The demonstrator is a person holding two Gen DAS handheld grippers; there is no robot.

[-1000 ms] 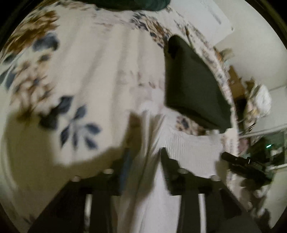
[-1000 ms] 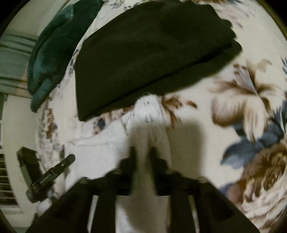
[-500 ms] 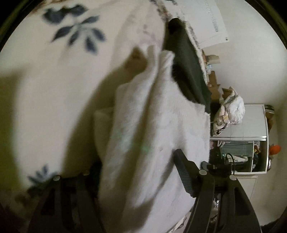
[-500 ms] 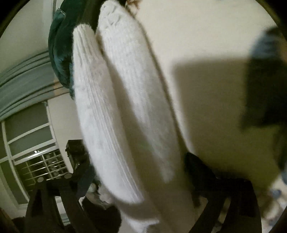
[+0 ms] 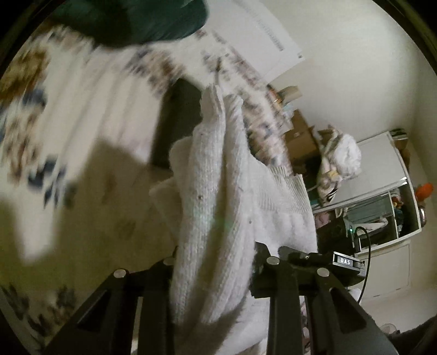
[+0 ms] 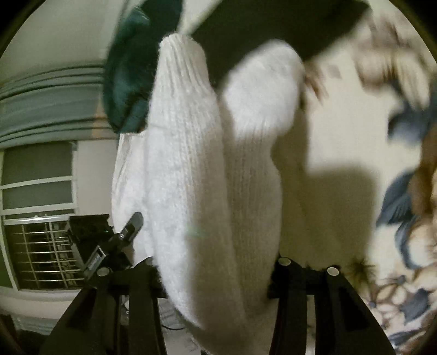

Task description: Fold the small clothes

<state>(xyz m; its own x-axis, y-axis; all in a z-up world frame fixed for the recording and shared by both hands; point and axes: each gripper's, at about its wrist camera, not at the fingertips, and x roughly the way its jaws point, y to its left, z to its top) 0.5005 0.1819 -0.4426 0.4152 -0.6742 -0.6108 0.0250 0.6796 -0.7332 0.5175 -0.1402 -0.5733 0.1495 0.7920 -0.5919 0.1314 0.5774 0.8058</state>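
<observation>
Over on the left, we see the left gripper (image 5: 215, 275) with its jaws clamped on a thick bunch of the white knit (image 5: 210, 207), lifted above the floral bedspread (image 5: 82, 114). Behind the knit lies a dark garment (image 5: 177, 123), and a teal cloth (image 5: 136, 19) sits at the bedspread's far edge. Moving right, the right gripper (image 6: 215, 275) grips the same white knit (image 6: 202, 169), jaws pressed on its folds, with the dark garment (image 6: 273, 24) beyond.

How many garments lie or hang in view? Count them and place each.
3: a white knit garment held up by both grippers, a black garment on the floral bedspread, and a teal garment beyond it. Others may be hidden.
</observation>
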